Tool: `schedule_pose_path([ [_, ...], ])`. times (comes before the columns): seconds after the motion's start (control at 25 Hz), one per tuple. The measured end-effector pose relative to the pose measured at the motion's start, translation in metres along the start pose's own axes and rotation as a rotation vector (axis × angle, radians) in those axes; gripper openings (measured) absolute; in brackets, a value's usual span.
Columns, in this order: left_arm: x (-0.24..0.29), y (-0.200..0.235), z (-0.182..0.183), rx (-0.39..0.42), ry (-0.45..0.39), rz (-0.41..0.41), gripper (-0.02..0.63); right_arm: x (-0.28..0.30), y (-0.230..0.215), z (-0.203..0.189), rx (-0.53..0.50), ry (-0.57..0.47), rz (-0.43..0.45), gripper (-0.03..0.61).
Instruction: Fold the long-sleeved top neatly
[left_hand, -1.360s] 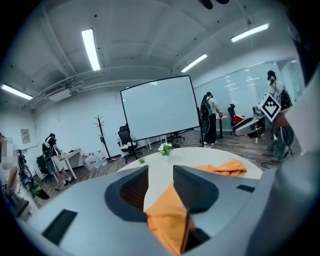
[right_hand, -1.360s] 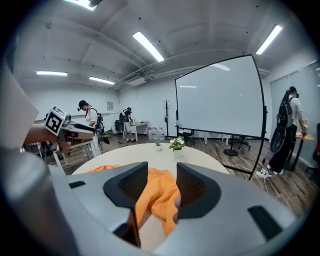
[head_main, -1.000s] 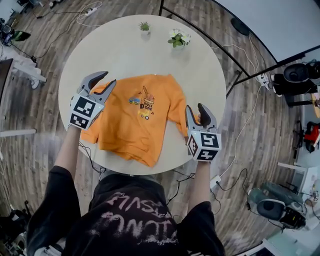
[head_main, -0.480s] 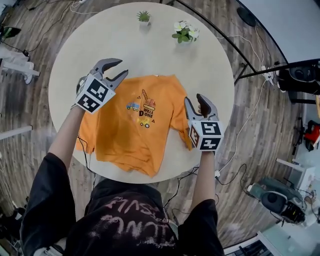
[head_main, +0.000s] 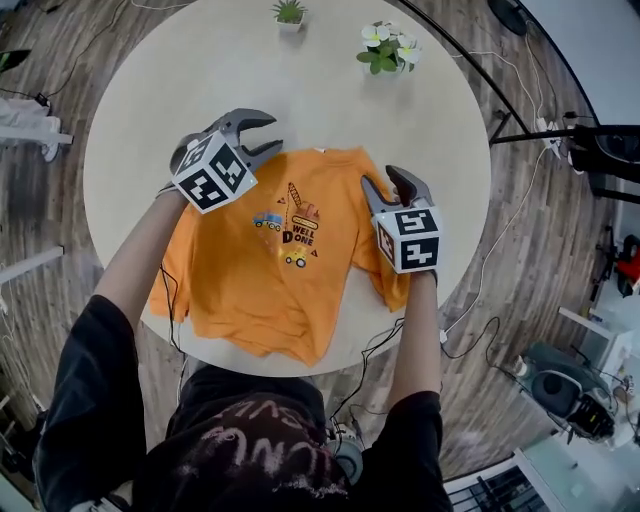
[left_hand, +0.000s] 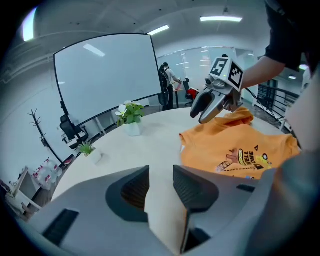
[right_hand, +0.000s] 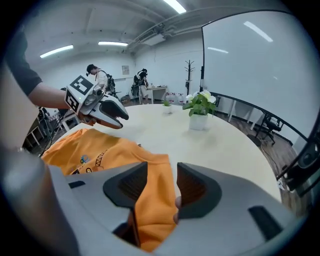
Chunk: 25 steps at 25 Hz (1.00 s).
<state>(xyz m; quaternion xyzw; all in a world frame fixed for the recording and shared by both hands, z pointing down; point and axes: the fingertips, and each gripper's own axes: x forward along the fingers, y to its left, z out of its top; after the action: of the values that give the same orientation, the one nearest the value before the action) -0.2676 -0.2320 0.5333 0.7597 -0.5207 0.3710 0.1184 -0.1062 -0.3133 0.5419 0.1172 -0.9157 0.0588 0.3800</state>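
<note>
Left gripper (head_main: 268, 135) and right gripper (head_main: 382, 180) are noted with jaws apart and nothing clamped. Since a second ago both have been brought forward and down, from beside the sleeves to the shoulders of the orange top (head_main: 270, 270). The right gripper's jaws have just been opened a little further. The top is spread flat, print up, on the near half of the round table (head_main: 330, 100), and no fold has been made yet. A paired grasp at the shoulders is judged to be in preparation. From the head view the whole layout is given, with the hem close to the near table edge, but not what sits in the jaws. In the left gripper view only bare table is seen between them, with the collar edge just beside. In the right gripper view orange cloth is seen in the gap, not yet pinched.
</note>
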Motion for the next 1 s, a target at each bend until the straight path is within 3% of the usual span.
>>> schedule_pose_path([
  [0.16,0.02,-0.014,-0.005,0.032,0.011,-0.068,0.155,0.024,-0.001,-0.004,-0.022,0.053,0.031,0.202],
  [0.4,0.032,-0.046,-0.007,0.159,0.036,-0.165,0.155,0.046,0.001,-0.008,-0.052,0.099,0.062,0.218],
  [0.68,0.037,-0.06,-0.01,0.126,0.041,-0.258,0.158,0.056,0.006,-0.017,-0.07,0.138,0.088,0.215],
  [0.8,0.039,-0.066,-0.011,0.104,0.045,-0.294,0.156,0.055,0.01,-0.019,-0.102,0.138,0.087,0.175],
  [0.92,0.039,-0.075,-0.013,0.104,0.06,-0.335,0.079,0.052,0.01,-0.019,-0.13,0.132,0.063,0.142],
  [1.0,0.038,-0.077,-0.012,0.113,0.068,-0.332,0.067,0.048,0.009,-0.017,-0.14,0.115,0.047,0.124],
])
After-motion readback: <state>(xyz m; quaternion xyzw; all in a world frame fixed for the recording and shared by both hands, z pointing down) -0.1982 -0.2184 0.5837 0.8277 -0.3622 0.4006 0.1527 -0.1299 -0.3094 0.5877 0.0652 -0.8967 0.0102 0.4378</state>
